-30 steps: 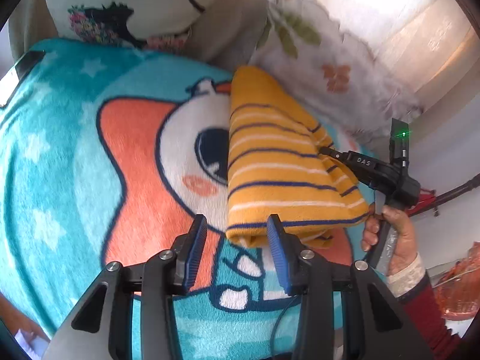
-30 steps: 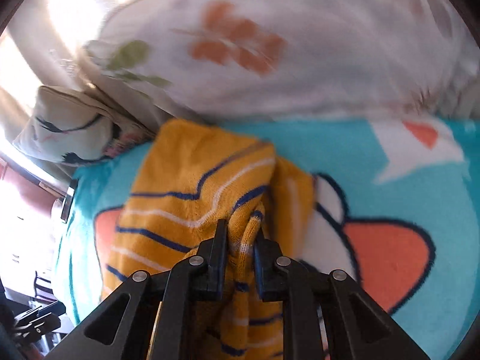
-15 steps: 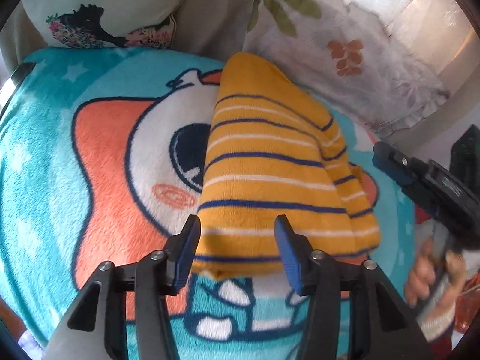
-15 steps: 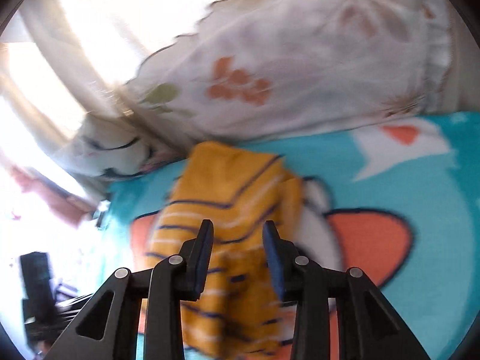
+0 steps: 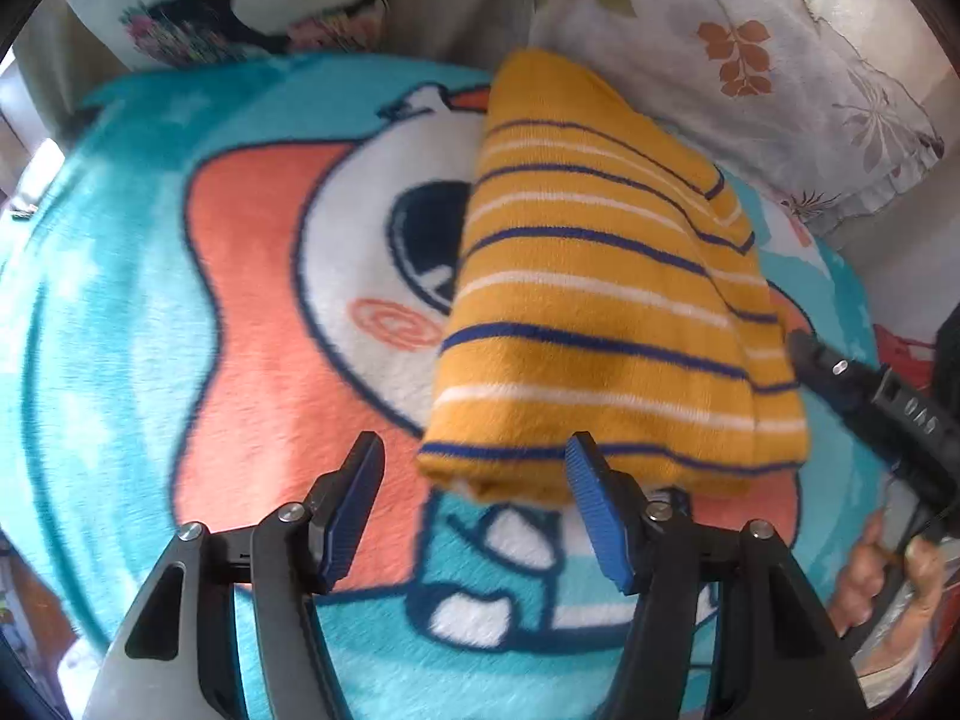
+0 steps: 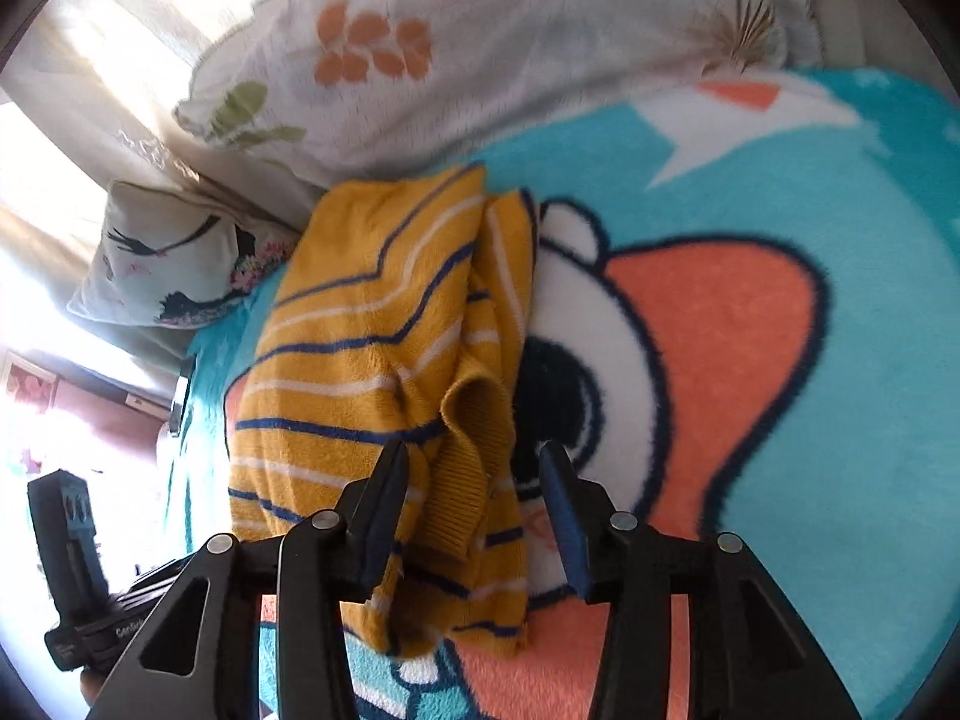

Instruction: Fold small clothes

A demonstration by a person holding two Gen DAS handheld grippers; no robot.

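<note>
Left wrist view: folded sweater (image 5: 600,324) lies on the blanket (image 5: 120,330), below the pillow (image 5: 780,60).
Left gripper (image 5: 474,504) jaws are opening, clear of the near hem. Right gripper (image 6: 474,516) jaws are opening; the cuff lies between them, unpinched.

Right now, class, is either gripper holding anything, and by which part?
Nothing is held. Both grippers' jaws are opening, clear of the folded striped sweater lying on the blanket.
</note>
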